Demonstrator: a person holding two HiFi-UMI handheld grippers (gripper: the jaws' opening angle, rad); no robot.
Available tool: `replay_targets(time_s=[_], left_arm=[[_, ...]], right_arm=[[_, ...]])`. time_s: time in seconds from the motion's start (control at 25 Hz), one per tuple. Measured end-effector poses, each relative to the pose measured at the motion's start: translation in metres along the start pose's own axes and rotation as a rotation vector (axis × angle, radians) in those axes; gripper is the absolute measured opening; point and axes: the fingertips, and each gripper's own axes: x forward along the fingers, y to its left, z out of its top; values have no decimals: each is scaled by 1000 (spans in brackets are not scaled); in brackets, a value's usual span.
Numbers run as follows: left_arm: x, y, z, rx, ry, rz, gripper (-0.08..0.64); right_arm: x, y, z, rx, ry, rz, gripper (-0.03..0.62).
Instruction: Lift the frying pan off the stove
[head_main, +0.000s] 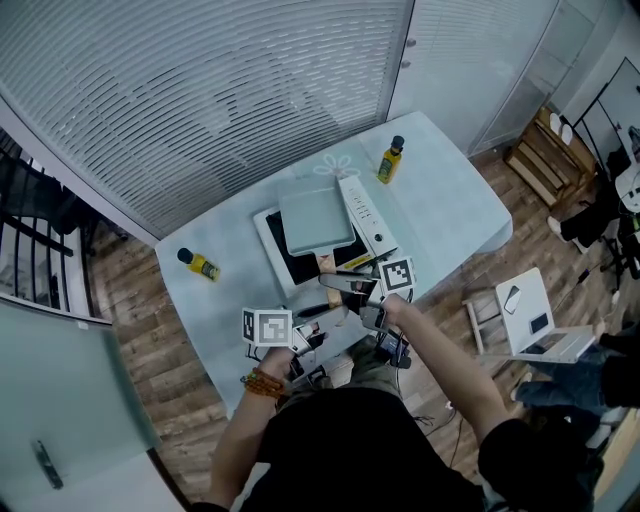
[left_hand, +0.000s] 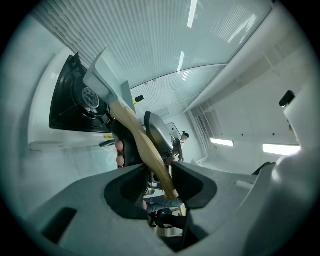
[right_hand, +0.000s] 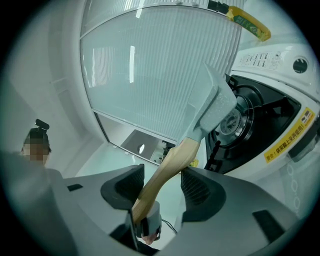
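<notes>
A square pale-green frying pan (head_main: 315, 215) with a wooden handle (head_main: 326, 264) is over the white induction stove (head_main: 272, 235). In both gripper views the pan (left_hand: 107, 82) (right_hand: 215, 107) hangs tilted, clear of the black stove top (left_hand: 75, 107) (right_hand: 260, 120), showing its underside. My right gripper (head_main: 340, 283) (right_hand: 162, 187) is shut on the handle (right_hand: 165, 170), which runs between its jaws. My left gripper (head_main: 322, 312) (left_hand: 159, 182) has the handle's end (left_hand: 167, 185) between its jaws. The end lies against one jaw, with a gap at the other.
The stove sits on a table with a pale-blue cloth (head_main: 450, 210). Two yellow bottles stand on it, one at the far right (head_main: 390, 160) and one at the left (head_main: 200, 264). A white folding chair (head_main: 530, 320) stands right of the table. A window blind fills the far side.
</notes>
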Motion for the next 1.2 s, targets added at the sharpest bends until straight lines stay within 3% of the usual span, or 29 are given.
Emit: replay_targets(time_s=[0.52,1.2], left_arm=[[-15,-56,21,129,-12,-27,156],[-42,-113,17,257,2,-61,163]], right_arm=[[8,76,26,-130,-24,53,218],[18,142,19,-195,-27,47,218]])
